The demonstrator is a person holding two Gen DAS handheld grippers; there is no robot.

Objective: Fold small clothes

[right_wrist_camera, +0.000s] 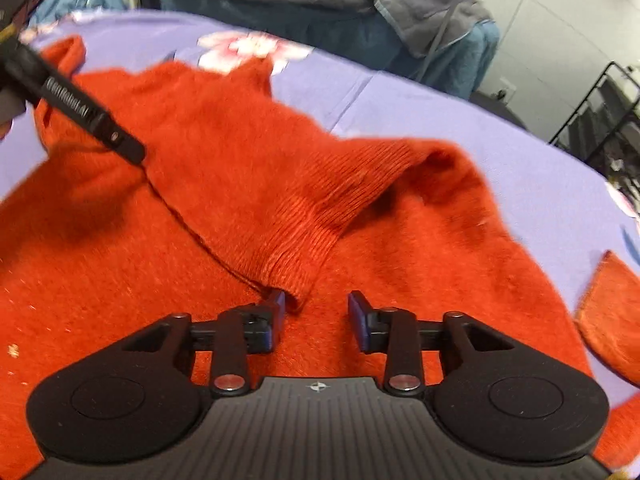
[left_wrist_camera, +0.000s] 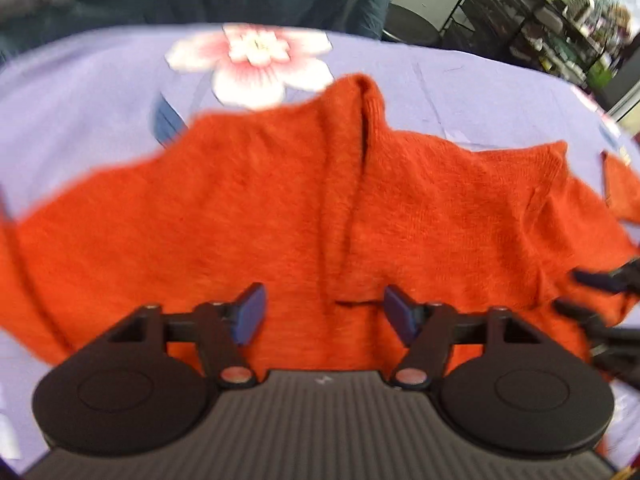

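Spreading across most of the lavender flowered cloth [left_wrist_camera: 460, 80], the orange knit sweater [left_wrist_camera: 240, 208] lies flat, with bare cloth open along its far edge and round to the right. At left of the left wrist view the sweater's edge runs out of frame; a folded-in sleeve [left_wrist_camera: 352, 168] runs down its middle toward the camera. Beyond the table's far edge, grey and teal fabric [right_wrist_camera: 400, 4] is heaped, and a black wire rack [left_wrist_camera: 520, 20] stands at far right. No containers in view.

Left gripper [left_wrist_camera: 324, 312]: jaws spread apart, nothing between the pads, hovering just above the sweater near the sleeve's end. Right gripper [right_wrist_camera: 316, 318]: jaws likewise parted, empty; the ribbed cuff [right_wrist_camera: 304, 240] ends just beside its left pad [right_wrist_camera: 276, 316], contact uncertain. A separate flap of the orange knit [right_wrist_camera: 608, 312] lies at the right edge.
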